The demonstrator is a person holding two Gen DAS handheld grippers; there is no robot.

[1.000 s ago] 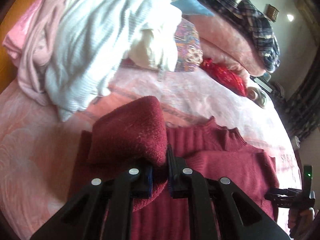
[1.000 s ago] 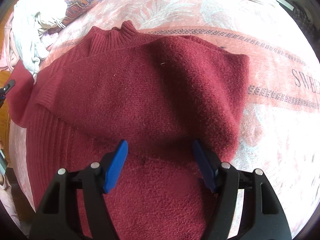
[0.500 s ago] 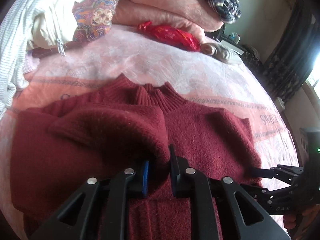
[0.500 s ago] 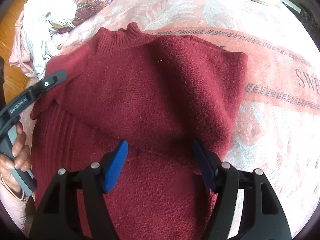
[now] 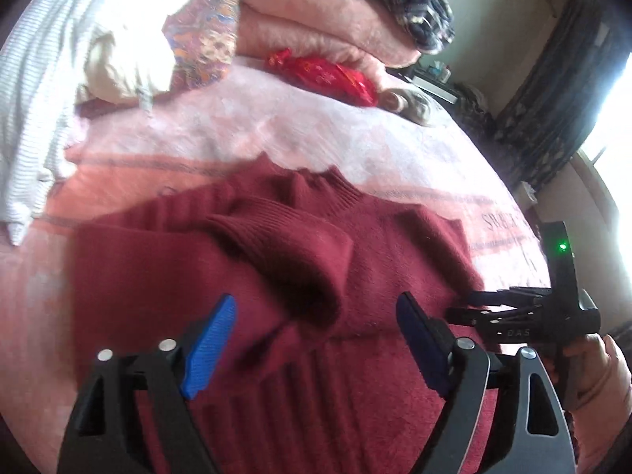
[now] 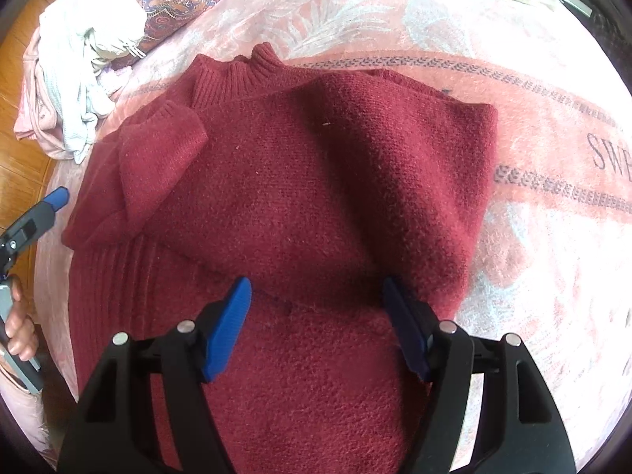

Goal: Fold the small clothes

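two grippers hang over one dark red sweater (image 6: 300, 197) spread on the pink bedspread (image 6: 533, 237), its ribbed hem toward the near edge and its collar toward the far side. left gripper (image 5: 316, 339): jaws opening, blue pads apart and pressing on nothing; the left sleeve (image 5: 284, 249) lies loose just ahead of them, folded across the chest. right gripper (image 6: 316, 324): jaws spread, gripping nothing, poised over the lower body where the folded right side's edge crosses.

judgement on step: both sleeves look folded in, so the hem-to-collar fold seems next. to do it well, take the hem near both corners, one gripper each, pinch all layers of the thick knit, lift evenly, lay the hem at the collar without dragging the sleeves out of place. the left sleeve sits bunched and may need flattening first.

surroundings, further off: white striped garment (image 5: 35, 110) and patterned cloth (image 5: 205, 39) toward the far left corner; red bag (image 5: 324, 75), folded pink blanket (image 5: 316, 19) and plaid garment (image 5: 418, 4) along the far edge. nothing lies on the sweater's fold path; the pile is well apart.
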